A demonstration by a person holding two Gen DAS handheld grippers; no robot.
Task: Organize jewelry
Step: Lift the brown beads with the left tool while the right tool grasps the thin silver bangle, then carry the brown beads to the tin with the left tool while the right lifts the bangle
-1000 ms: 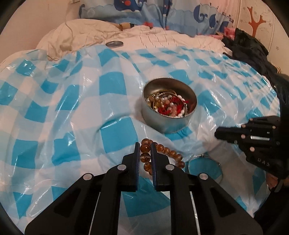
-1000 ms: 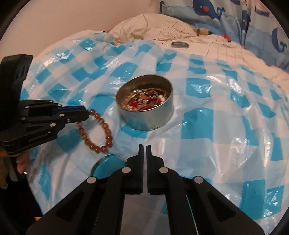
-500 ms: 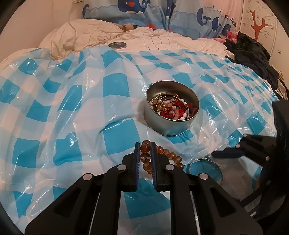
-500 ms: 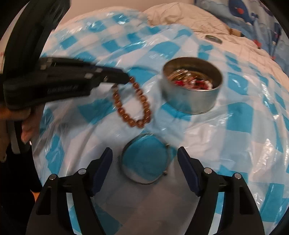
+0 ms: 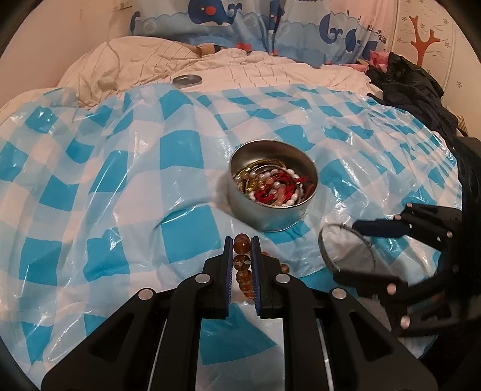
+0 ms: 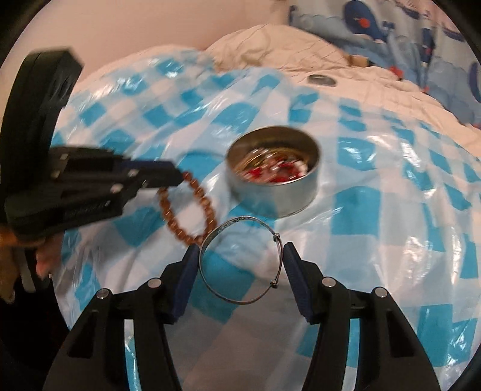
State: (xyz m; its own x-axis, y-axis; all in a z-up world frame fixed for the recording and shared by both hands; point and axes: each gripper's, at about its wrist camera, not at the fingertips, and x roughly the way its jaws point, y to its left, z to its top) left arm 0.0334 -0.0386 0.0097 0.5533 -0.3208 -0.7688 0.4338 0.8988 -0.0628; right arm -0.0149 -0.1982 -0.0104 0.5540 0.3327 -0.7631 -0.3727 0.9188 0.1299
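A round metal tin (image 5: pixel 272 216) full of beads and chains sits on the blue-checked plastic sheet; it also shows in the right wrist view (image 6: pixel 272 195). My left gripper (image 5: pixel 242 249) is shut on a brown bead bracelet (image 5: pixel 242 261), which hangs from it in the right wrist view (image 6: pixel 192 210). My right gripper (image 6: pixel 242 255) is closed on a thin silver wire bangle (image 6: pixel 240 261), its pads touching both sides and lifting it tilted off the sheet. The bangle (image 5: pixel 345 252) shows right of the tin in the left wrist view.
A small metal lid (image 5: pixel 187 79) lies on the cream quilt behind the sheet. A dark heap of clothes (image 5: pixel 421 87) lies at the far right. Whale-print bedding (image 5: pixel 240 21) runs along the back.
My right gripper opened, moved over the silver bangle, closed on it and raised it. My left gripper kept its hold on the bead bracelet and lifted it slightly.
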